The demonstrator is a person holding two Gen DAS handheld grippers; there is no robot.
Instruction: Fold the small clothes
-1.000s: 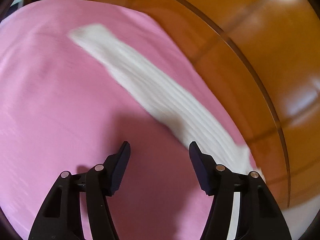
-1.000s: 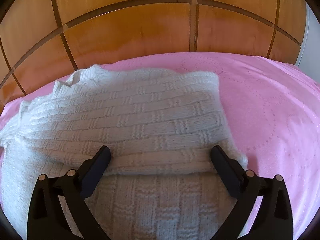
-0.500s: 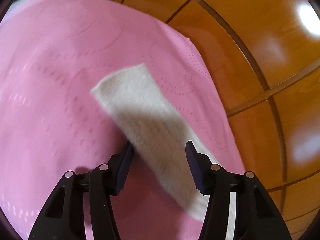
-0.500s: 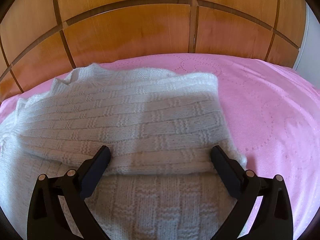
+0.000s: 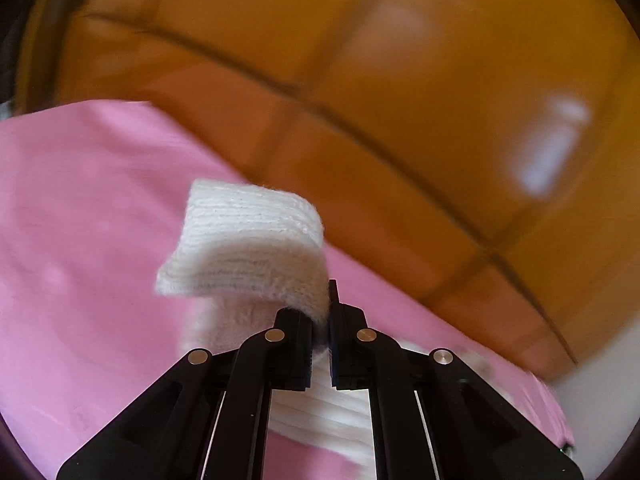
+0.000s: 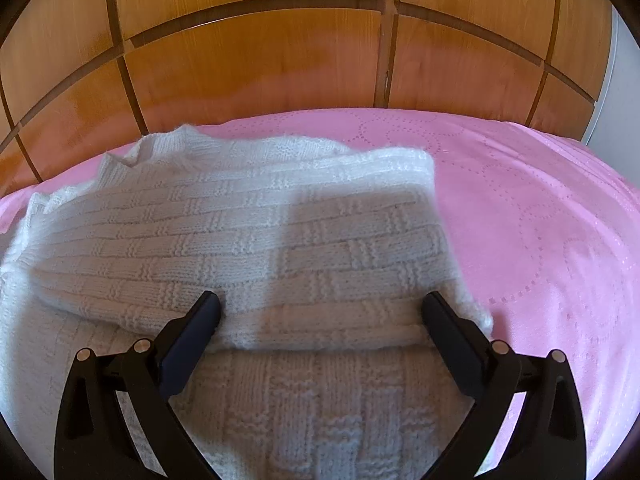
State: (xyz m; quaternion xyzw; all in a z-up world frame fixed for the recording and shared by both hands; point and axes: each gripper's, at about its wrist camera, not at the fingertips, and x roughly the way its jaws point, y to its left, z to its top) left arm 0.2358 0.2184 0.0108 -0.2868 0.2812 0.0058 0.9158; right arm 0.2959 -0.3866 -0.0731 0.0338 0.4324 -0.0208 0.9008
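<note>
We see our left gripper [image 5: 320,320] pinched tight on a strip of the white knit sweater [image 5: 248,248]. Its two black fingers [image 5: 296,344] are almost touching, with the soft wool squeezed between them. The strip (it looks like a sleeve, with a ribbed end) curls up and flops over toward 10 o'clock from the fingertips. More white knit runs under the gripper toward 6 o'clock. Below it all is the pink bedspread [image 5: 80,260]. This view is blurry, so small things are hard to make out.

Our right gripper [image 6: 320,312] has its fingers spread wide, and nothing is between them. It sits over the sweater [image 6: 240,240], which lies on the pink bedspread [image 6: 540,240]. One part of the sweater is folded over another part, and the folded edge runs across just past the fingertips. The sweater fills the space from 9 o'clock to 6 o'clock. Bare pink cover shows from 1 o'clock to 4 o'clock.

Behind the bed, at 12 o'clock, stand shiny wooden panels [image 6: 260,60].
</note>
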